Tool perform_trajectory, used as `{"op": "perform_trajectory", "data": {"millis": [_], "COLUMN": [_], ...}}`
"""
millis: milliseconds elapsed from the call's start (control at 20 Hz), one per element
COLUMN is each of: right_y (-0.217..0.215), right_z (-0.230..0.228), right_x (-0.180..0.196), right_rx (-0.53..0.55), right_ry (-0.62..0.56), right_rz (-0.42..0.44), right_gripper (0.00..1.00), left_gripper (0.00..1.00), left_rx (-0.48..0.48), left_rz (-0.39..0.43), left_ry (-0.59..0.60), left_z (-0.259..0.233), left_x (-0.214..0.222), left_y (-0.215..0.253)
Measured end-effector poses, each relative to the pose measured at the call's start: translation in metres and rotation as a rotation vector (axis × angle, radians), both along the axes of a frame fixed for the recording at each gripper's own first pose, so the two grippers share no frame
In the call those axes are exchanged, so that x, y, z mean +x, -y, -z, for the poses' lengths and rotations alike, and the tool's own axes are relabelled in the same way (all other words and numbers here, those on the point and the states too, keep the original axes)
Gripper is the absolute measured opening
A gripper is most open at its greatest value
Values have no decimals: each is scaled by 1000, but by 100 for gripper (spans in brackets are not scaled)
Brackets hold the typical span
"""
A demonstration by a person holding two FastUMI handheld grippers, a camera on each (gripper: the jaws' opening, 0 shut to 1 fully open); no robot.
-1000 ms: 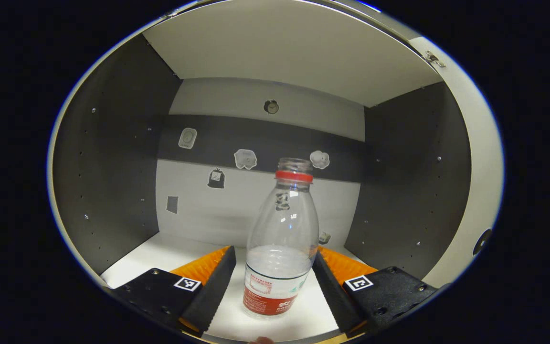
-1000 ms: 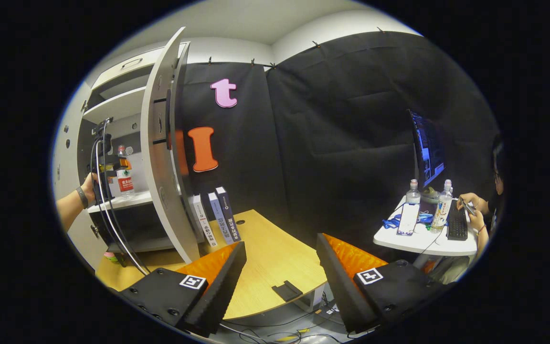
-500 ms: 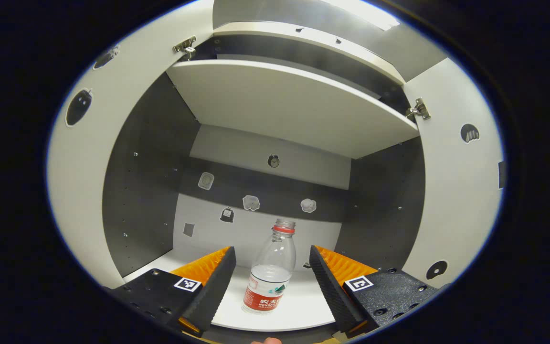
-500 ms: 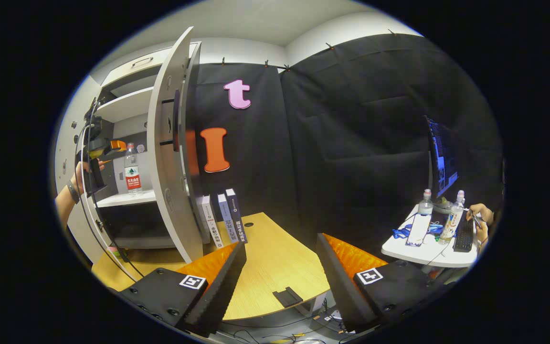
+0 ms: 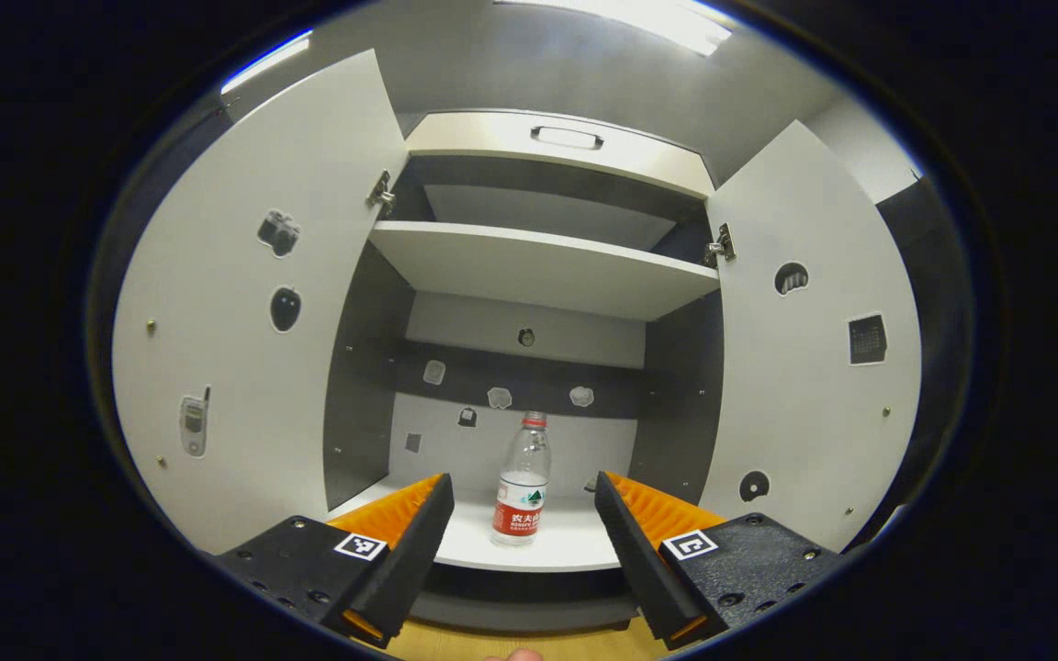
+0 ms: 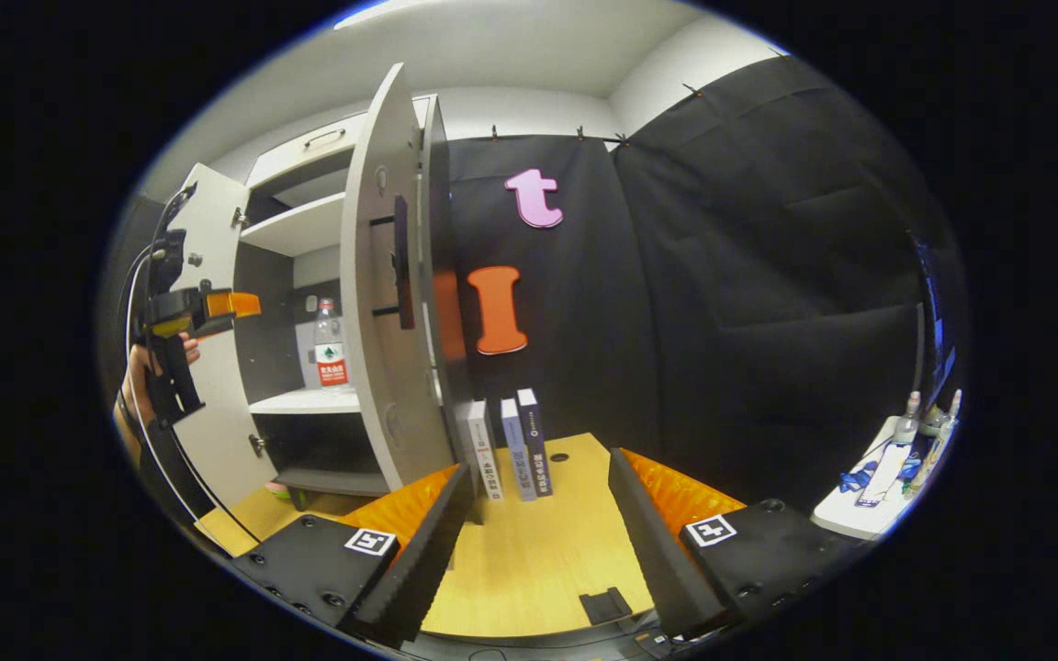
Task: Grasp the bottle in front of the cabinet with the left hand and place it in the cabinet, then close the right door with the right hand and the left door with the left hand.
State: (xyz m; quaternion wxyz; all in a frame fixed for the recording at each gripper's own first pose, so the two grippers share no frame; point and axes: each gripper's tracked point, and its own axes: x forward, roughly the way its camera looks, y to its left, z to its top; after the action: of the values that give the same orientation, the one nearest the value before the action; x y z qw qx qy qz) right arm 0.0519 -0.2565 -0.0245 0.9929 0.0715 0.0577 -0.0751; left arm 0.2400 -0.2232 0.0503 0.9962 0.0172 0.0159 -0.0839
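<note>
In the left gripper view the bottle (image 5: 522,485) stands upright on the lower shelf (image 5: 538,549) of the cabinet (image 5: 543,266), at 12 o'clock from the left gripper (image 5: 520,514), whose 2 fingers are spread wide and touch nothing. The left door (image 5: 253,303) at 10 o'clock and the right door (image 5: 804,340) at 2 o'clock both hang open. In the right gripper view the right gripper (image 6: 538,514) is released too, over the wooden table (image 6: 538,551), with 3 books (image 6: 512,448) at 12 o'clock and the bottle at 10 o'clock.
</note>
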Motion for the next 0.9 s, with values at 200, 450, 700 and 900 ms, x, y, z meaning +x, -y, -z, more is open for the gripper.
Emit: {"op": "perform_trajectory", "data": {"millis": [200,450,700,900], "right_y": [-17,-28,-20,-19], "right_z": [-15,-19,-35,-79], "right_x": [10,14,30,50], "right_rx": [46,74,20,-56], "right_ry": [37,50,66,114], "right_rz": [-113,-197,-144,-111], "right_gripper": [98,98,98,98], "left_gripper": [94,94,94,94], "left_rx": [-11,31,57,39], "left_rz": [-69,-163,-138,-105], "left_ry": [0,-14,-33,-65], "left_z": [16,45,69,79], "left_x": [-63,-132,-161,-167], "left_y": [-13,-35,-36,-40]}}
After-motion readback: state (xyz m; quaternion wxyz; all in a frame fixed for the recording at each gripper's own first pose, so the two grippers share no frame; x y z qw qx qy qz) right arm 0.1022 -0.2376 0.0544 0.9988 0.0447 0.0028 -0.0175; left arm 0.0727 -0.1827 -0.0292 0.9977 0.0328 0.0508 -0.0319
